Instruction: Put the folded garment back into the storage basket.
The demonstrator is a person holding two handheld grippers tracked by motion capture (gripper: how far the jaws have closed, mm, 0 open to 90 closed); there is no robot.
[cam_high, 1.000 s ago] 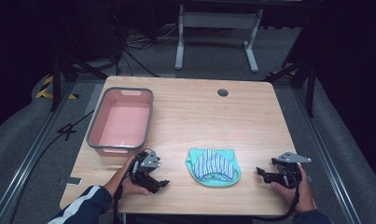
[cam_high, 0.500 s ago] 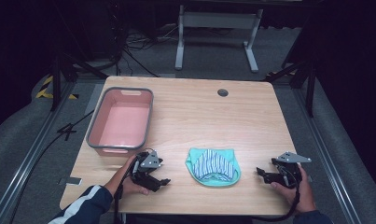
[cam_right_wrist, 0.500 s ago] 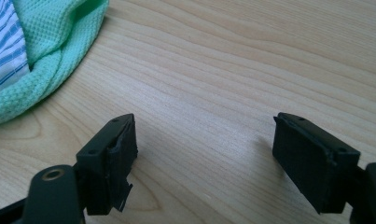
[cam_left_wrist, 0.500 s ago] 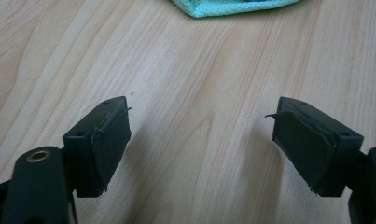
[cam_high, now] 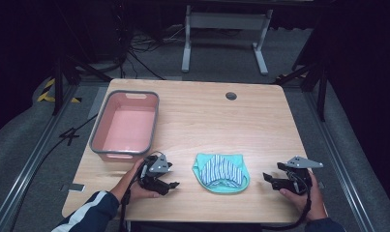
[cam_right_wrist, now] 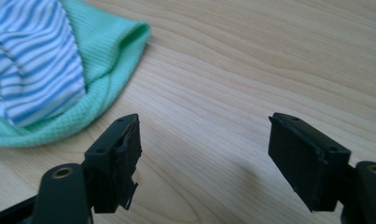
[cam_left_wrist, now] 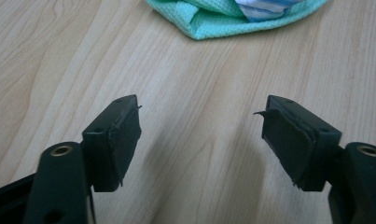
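A folded cloth (cam_high: 221,171), mint green with a blue-and-white striped part, lies near the table's front edge between my two grippers. Left of it my left gripper (cam_high: 173,184) rests low over the wood and points toward the cloth (cam_left_wrist: 232,16); its jaws have just been closing, stand apart, and hold nothing. In its own view the left gripper (cam_left_wrist: 202,126) has bare table between its pads. To the cloth's right, my right gripper (cam_high: 266,178) stands open and has narrowed slightly. The right gripper (cam_right_wrist: 204,140) has the cloth (cam_right_wrist: 50,79) just beyond its left jaw, apart from it.
A pink tub (cam_high: 127,124) with a grey rim stands at the table's left, just behind my left hand. A round cable hole (cam_high: 231,95) sits near the far edge. A white stand (cam_high: 222,34) and cables lie on the floor beyond the table.
Neither hand has shifted across the table, and the cloth lies where it was. No clear difference shows in the high view.
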